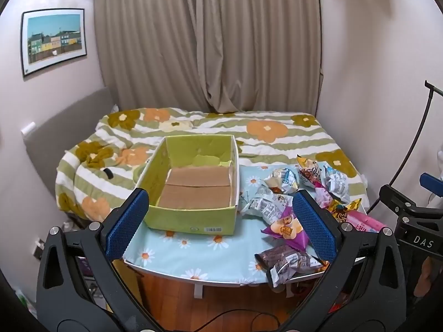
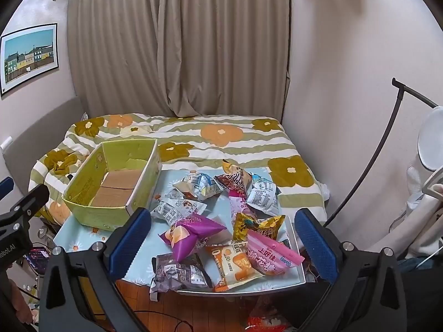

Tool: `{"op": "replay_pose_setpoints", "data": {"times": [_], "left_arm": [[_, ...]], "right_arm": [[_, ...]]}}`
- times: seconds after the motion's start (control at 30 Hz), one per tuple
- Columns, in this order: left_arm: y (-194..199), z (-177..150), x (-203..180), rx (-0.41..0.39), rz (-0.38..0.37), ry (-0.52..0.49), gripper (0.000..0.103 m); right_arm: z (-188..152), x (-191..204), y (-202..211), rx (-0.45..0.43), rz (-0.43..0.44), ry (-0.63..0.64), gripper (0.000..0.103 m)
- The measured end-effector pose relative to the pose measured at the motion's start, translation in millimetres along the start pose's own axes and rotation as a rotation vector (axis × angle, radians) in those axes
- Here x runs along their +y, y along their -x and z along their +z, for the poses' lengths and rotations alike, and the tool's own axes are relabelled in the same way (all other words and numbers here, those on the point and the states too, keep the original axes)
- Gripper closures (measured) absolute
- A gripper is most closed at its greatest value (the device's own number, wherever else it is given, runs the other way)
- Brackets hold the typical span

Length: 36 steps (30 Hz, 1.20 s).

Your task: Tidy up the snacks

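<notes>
An empty green cardboard box (image 1: 193, 215) stands on the left of a small table with a blue daisy cloth (image 1: 193, 251); it also shows in the right wrist view (image 2: 97, 215). A heap of several snack packets lies to its right: a purple packet (image 2: 191, 235), an orange packet (image 2: 235, 262), a pink packet (image 2: 271, 254), a dark packet (image 2: 180, 274), white packets (image 2: 263, 196). My left gripper (image 1: 221, 221) is open and empty, in front of the box. My right gripper (image 2: 221, 238) is open and empty, in front of the heap.
A bed with a flowered green-striped quilt (image 1: 221, 132) lies behind the table, with beige curtains (image 1: 207, 41) beyond. A black stand (image 2: 387, 144) and a white lamp (image 2: 432, 138) are at the right. Wooden floor with cables (image 1: 221, 310) shows below the table edge.
</notes>
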<state>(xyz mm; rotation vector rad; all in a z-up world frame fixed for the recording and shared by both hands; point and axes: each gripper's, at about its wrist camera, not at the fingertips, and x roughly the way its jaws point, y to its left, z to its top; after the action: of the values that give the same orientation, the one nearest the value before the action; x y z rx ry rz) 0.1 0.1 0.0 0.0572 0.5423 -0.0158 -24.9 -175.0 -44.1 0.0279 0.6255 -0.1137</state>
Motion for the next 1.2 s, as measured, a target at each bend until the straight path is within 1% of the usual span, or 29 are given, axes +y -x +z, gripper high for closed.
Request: {"op": "replay_pose_setpoints", "data": {"times": [1.2], "left_arm": [[0.6, 0.3, 2.3, 0.005, 0.0, 0.002, 0.0]], "right_arm": [[0.8, -1.6, -1.6, 0.005, 0.0, -0.004, 0.0]]}}
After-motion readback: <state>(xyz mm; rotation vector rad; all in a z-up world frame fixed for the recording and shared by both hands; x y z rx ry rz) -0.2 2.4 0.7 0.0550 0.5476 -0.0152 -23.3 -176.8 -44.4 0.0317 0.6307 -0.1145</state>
